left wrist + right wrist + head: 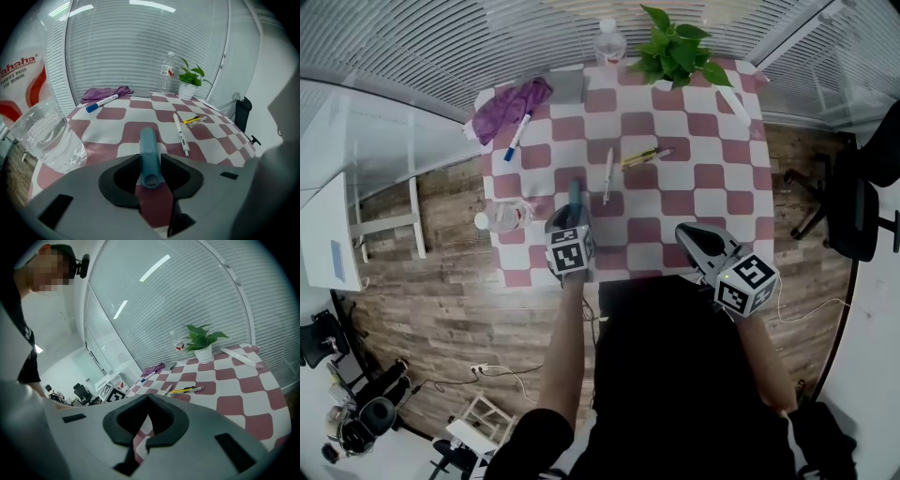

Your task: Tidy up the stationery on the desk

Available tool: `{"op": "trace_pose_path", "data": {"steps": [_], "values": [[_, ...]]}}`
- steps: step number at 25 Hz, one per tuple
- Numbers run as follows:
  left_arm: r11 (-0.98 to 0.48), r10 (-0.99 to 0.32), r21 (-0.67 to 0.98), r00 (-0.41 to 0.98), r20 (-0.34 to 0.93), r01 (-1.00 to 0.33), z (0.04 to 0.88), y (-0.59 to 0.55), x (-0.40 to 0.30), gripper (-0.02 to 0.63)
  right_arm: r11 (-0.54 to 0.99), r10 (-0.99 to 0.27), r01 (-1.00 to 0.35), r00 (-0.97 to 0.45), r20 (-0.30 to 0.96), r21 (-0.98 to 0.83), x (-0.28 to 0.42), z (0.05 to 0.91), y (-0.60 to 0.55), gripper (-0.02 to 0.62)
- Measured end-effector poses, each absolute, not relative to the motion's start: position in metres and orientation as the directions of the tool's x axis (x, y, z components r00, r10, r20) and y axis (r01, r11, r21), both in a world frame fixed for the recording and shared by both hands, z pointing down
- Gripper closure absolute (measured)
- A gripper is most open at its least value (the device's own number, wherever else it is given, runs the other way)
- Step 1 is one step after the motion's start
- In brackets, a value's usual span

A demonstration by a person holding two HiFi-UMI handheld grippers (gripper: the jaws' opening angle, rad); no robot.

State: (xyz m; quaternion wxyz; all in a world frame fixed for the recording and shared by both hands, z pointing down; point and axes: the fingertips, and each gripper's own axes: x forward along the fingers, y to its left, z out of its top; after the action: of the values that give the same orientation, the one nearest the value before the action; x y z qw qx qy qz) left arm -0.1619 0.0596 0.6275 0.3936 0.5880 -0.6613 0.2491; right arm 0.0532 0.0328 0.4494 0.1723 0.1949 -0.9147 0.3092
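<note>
Tabletop (712, 202) is covered by a pink-and-white checked cloth, smooth and probably low-friction. A clear water bottle (502, 217) lies on its side at the left edge. Next down in size is the flat teal tool (147, 140), lying near the front edge. It has a rounded plastic body, a hole at the near end and a button mid-body; a utility knife is likely, though this is not confirmed. It is judged light, rigid and slick-sided, so it is best taken across the narrow sides at mid-body. Left tongs (150, 159) are seen open and straddling its near end; pad contact cannot be confirmed. Right tongs (147, 397) are closed and empty. Further back lie a slim white pen (607, 175) and a small yellow cutter (639, 157); both are expected to be light, hard and liable to roll.
</note>
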Motion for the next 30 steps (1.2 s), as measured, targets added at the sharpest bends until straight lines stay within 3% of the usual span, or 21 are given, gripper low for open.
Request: {"op": "trace_pose_path", "data": {"steps": [11,19,30], "values": [[0.143,-0.589,0.086,-0.014,0.808,-0.986,0.616,0.056,-0.16,0.417,0.722,-0.265,-0.471,-0.865,0.427,-0.507,0.054,0.447,0.034,0.575],[0.066,-0.633,0.096,0.033,0.773,-0.993,0.592,0.027,-0.147,0.419,0.695,-0.307,-0.504,-0.853,0.422,-0.514,0.062,0.448,0.034,0.575],[-0.077,-0.578,0.117,0.14,0.804,-0.99,0.617,0.002,-0.101,0.443,0.634,-0.386,-0.585,-0.806,0.449,-0.505,0.091,0.452,0.034,0.574]]}}
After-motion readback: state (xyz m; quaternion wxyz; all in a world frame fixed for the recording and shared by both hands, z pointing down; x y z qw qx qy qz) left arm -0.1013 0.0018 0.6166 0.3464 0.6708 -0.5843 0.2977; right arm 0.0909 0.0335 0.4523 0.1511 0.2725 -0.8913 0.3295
